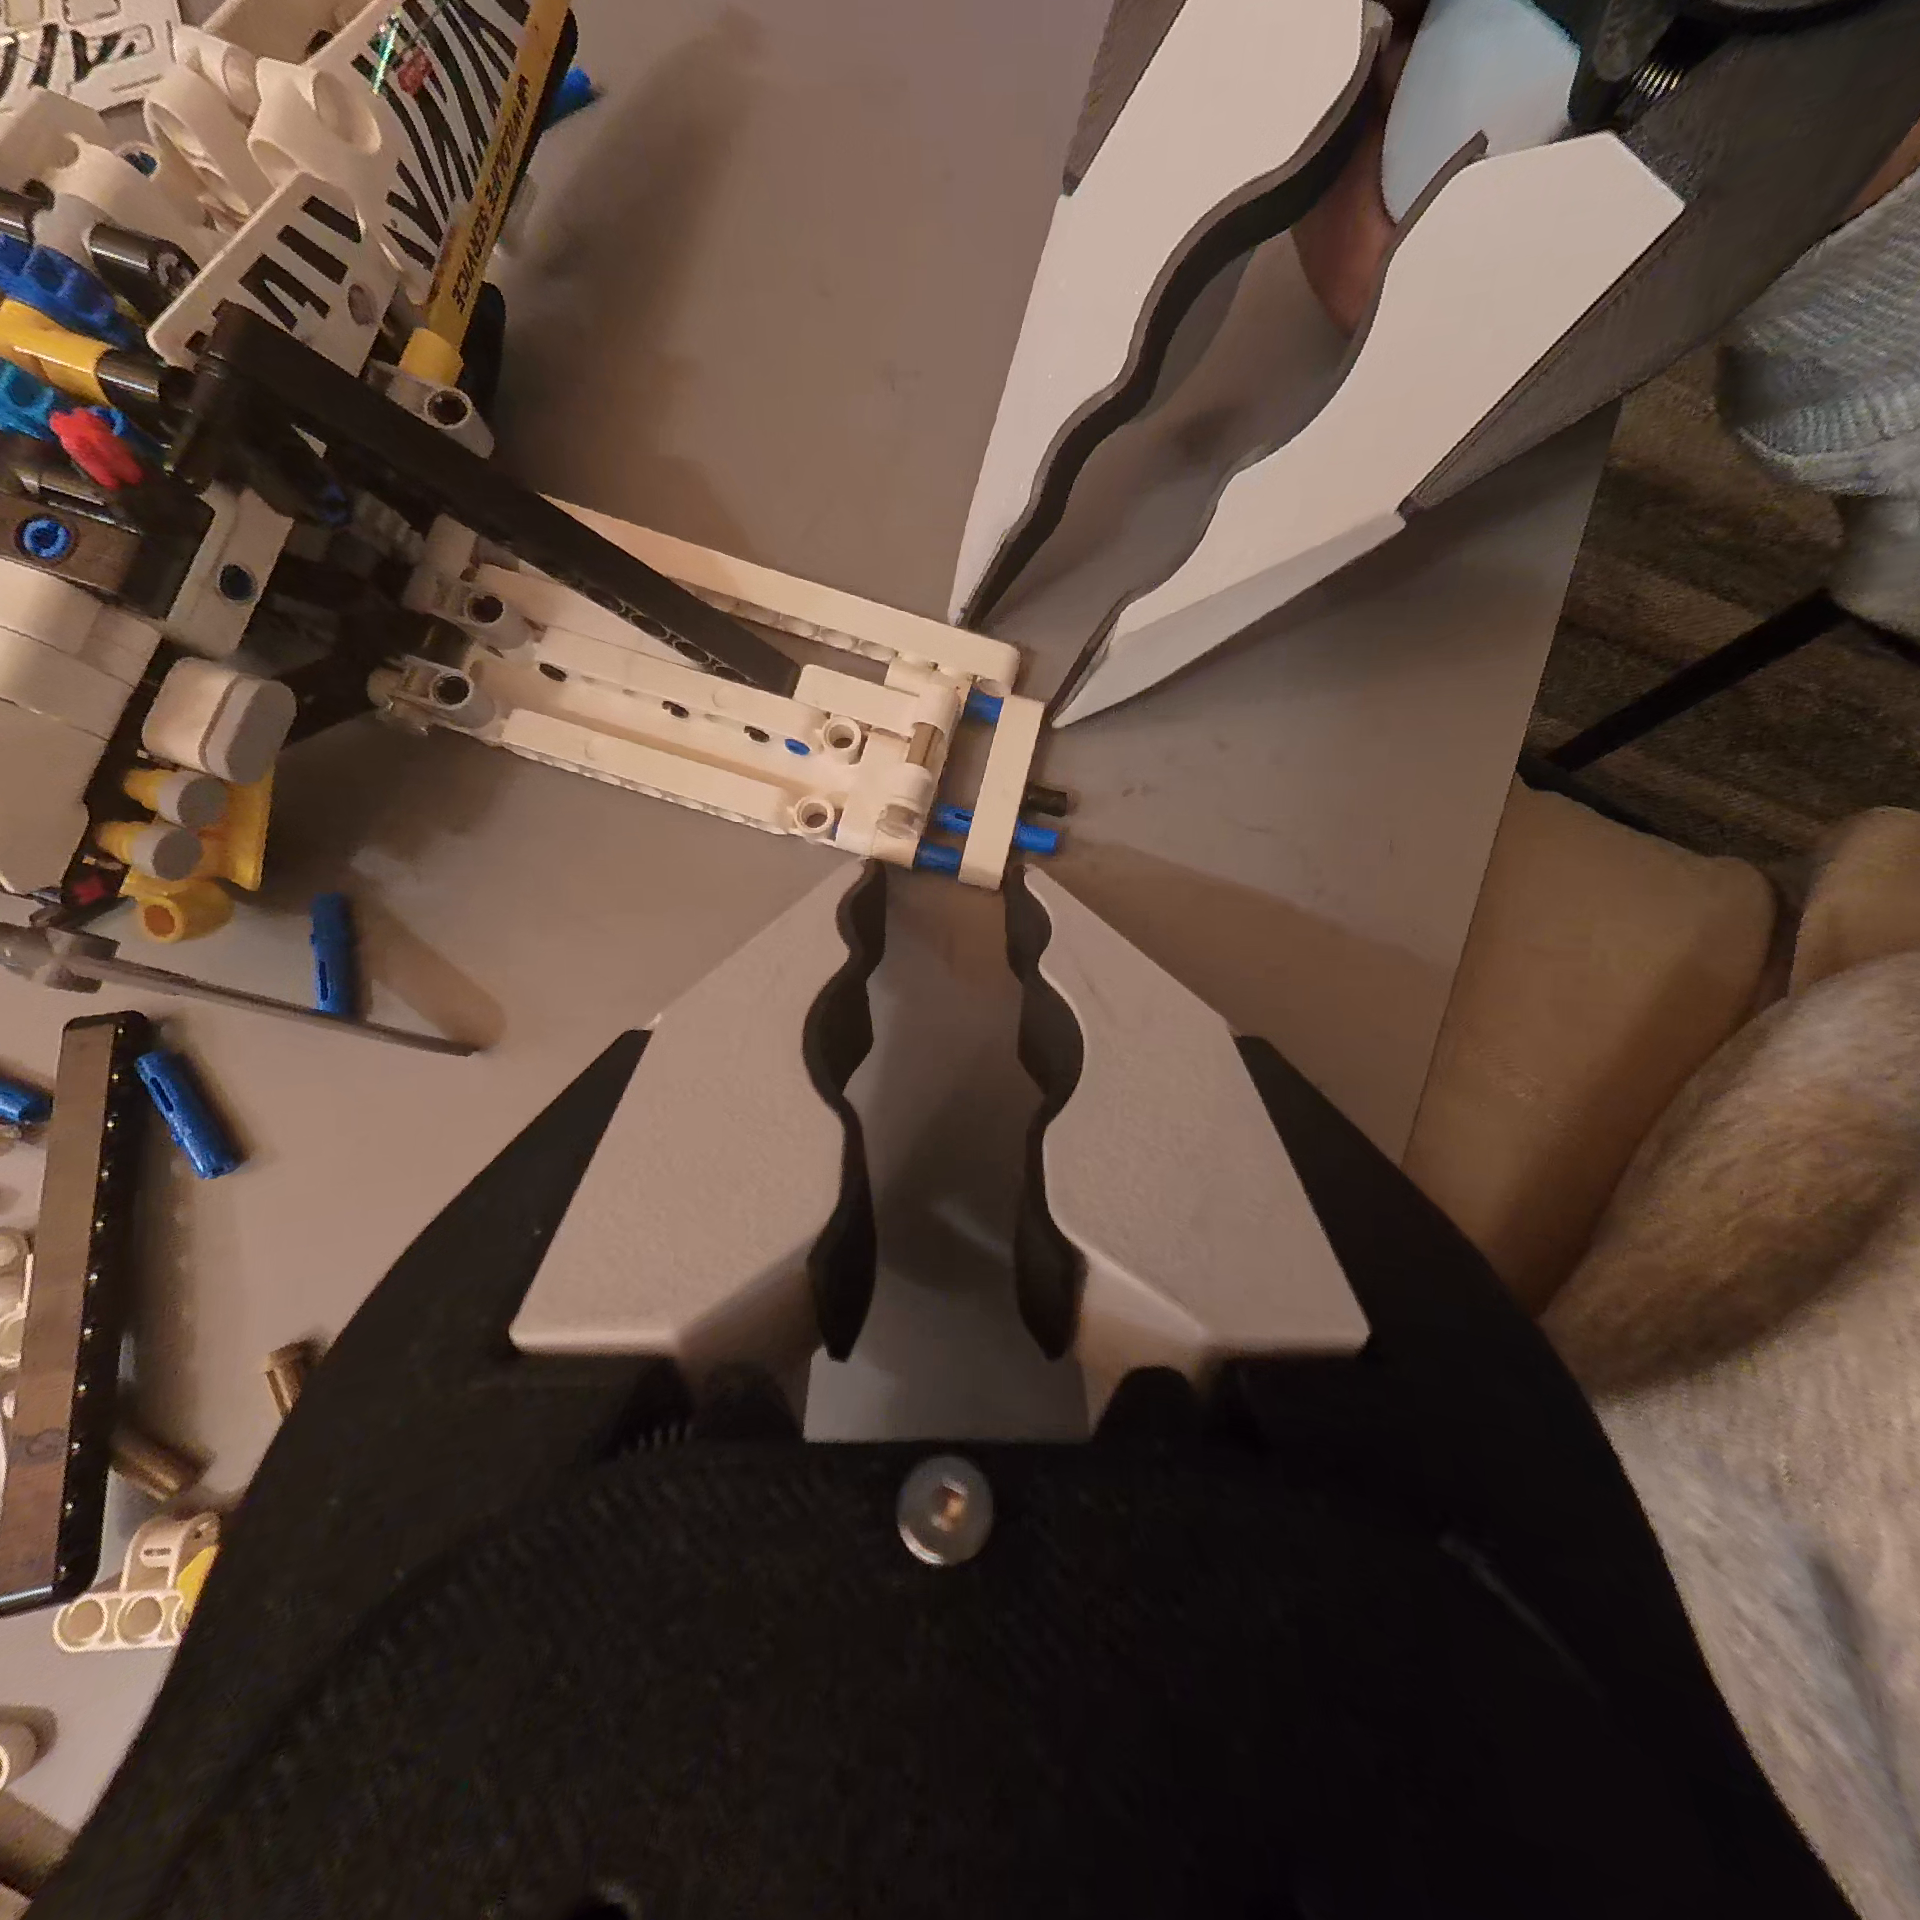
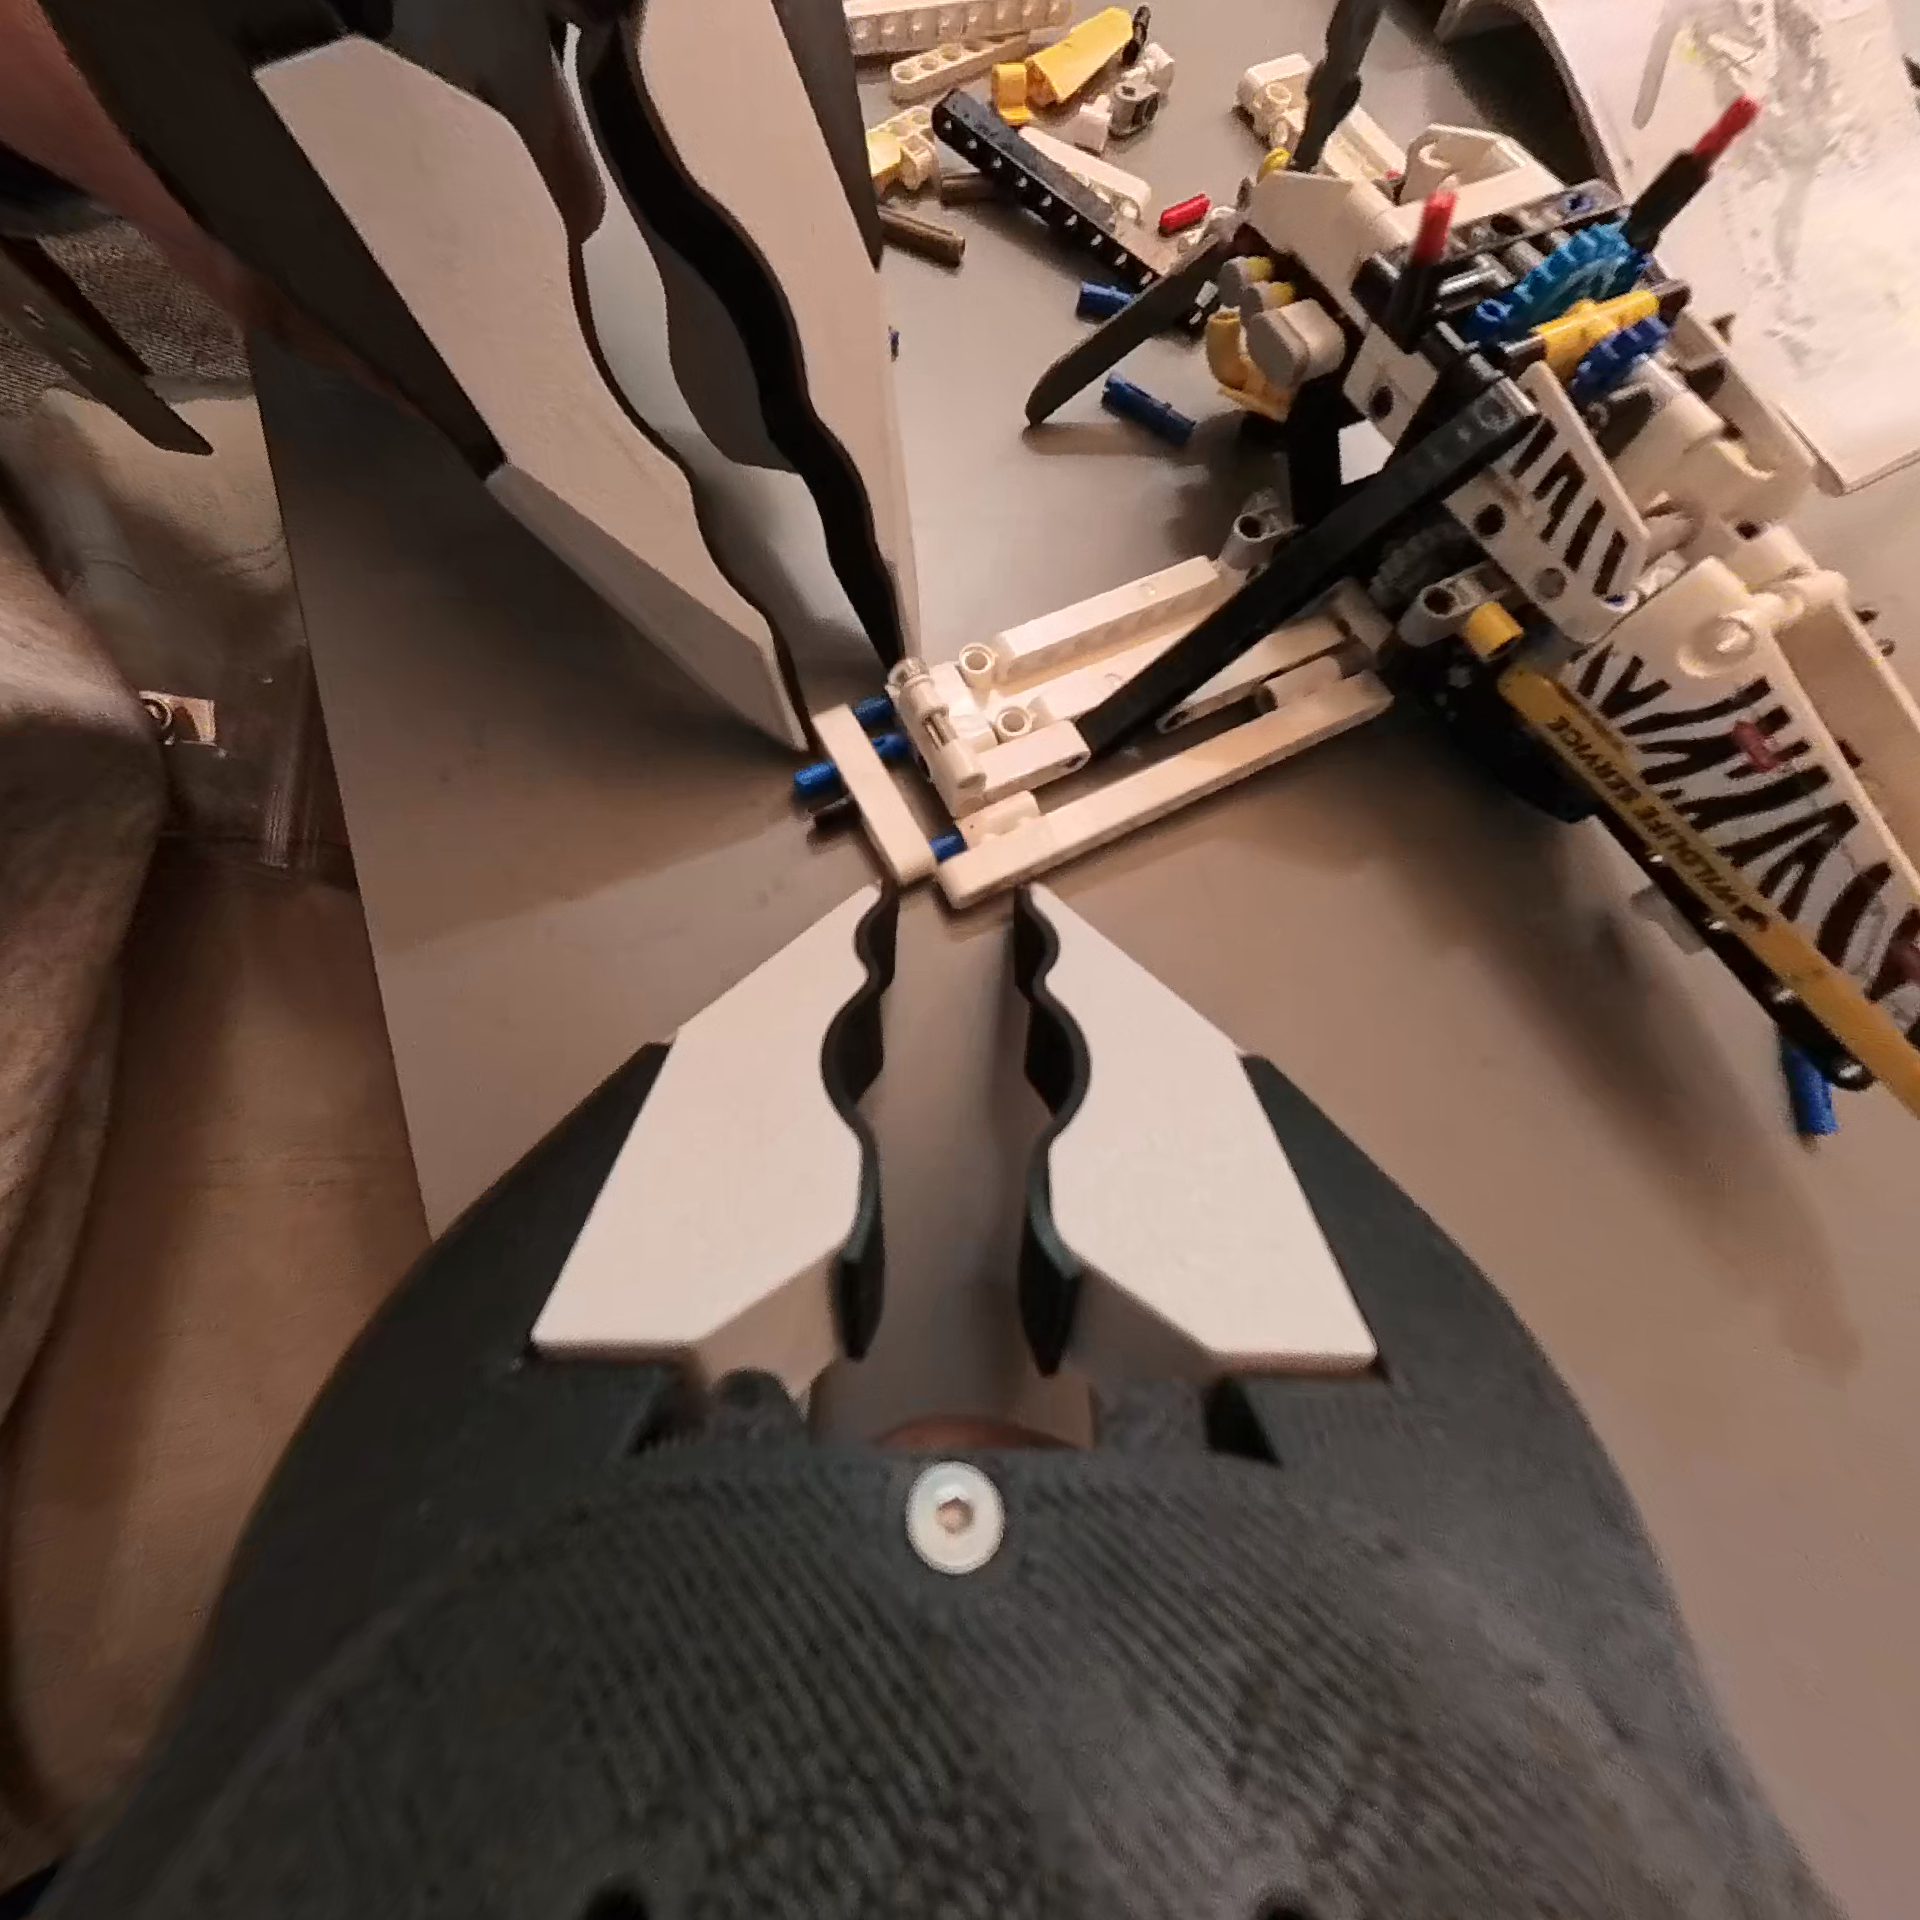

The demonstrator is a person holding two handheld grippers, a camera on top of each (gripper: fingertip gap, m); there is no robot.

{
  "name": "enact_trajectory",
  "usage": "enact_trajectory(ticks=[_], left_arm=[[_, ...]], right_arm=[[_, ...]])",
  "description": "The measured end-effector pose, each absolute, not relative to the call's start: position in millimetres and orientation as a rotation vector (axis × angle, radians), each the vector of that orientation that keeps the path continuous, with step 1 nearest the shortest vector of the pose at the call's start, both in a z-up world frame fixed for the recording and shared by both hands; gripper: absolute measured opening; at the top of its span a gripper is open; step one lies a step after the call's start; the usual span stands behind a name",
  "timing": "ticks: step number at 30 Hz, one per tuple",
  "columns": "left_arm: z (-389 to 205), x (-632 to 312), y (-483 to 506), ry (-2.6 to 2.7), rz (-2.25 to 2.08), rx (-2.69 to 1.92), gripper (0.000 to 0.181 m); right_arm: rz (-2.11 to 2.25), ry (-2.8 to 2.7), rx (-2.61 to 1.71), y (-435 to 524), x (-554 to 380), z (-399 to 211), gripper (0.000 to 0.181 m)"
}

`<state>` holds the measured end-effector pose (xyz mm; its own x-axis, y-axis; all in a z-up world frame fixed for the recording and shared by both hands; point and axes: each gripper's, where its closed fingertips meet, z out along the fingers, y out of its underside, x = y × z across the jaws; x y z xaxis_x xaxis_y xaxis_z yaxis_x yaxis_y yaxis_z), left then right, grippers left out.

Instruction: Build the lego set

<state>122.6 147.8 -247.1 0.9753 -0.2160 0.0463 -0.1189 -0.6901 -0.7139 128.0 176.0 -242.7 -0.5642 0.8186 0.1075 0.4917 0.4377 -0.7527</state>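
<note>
A white model with zebra-striped panels (image 1: 343, 208) lies on the grey table (image 1: 790, 260). Its white tail frame (image 1: 675, 717) points at both grippers, and it also shows in the right wrist view (image 2: 1143, 717). A short white beam (image 1: 1006, 779) sits across the tail's end on blue pins (image 1: 982, 710), with a gap still showing between beam and frame. My left gripper (image 1: 943, 878) pinches the beam's near end against the frame. My right gripper (image 2: 954, 902) pinches the opposite end of the beam (image 2: 868, 800). Each gripper shows in the other's view, right (image 1: 1013, 670) and left (image 2: 847, 701).
Loose parts lie left of the model: a long black beam (image 1: 73, 1299), blue pins (image 1: 187, 1112), a white connector (image 1: 135, 1590), a grey blade (image 1: 208, 987). More parts (image 2: 1039, 104) and a booklet (image 2: 1766, 208) lie behind. The table edge (image 1: 1496, 831) is close by, with upholstery beyond. The tips of both grippers are at nearly the same place. The white connector (image 1: 135, 1590) lies around 15 centimetres away from my left fingertips. The right camera catches it too, in the right wrist view (image 2: 907, 134).
</note>
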Motion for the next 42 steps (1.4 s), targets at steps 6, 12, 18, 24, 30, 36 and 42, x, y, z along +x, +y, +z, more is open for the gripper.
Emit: enact_trajectory(ticks=[6, 12, 18, 24, 30, 36, 42], left_arm=[[-247.1, 123.3, 147.6, 0.246, -0.15, -2.337, 0.021], [-247.1, 123.0, 147.7, 0.24, -0.154, -2.337, 0.018], [-246.9, 122.8, 147.8, 0.236, -0.156, -2.338, 0.018], [-246.9, 122.6, 147.8, 0.237, -0.146, -2.337, 0.018], [-246.7, 122.7, 147.7, 0.237, -0.141, -2.336, 0.018], [-246.7, 122.9, 147.4, 0.249, -0.116, -2.333, 0.017], [-247.2, 122.9, 146.2, 0.304, -0.049, -2.326, 0.014]], right_arm=[[0.935, -2.229, -1.086, 174.7, 126.3, -242.4, 0.021], [0.952, -2.238, -1.097, 175.2, 125.5, -242.6, 0.022], [0.971, -2.263, -1.077, 174.7, 123.5, -242.7, 0.025], [0.958, -2.259, -1.057, 174.2, 123.4, -242.4, 0.025], [0.957, -2.26, -1.054, 173.9, 123.5, -242.5, 0.024], [0.949, -2.257, -1.045, 173.5, 123.9, -242.5, 0.024], [0.94, -2.252, -1.039, 173.2, 124.0, -242.4, 0.024]])
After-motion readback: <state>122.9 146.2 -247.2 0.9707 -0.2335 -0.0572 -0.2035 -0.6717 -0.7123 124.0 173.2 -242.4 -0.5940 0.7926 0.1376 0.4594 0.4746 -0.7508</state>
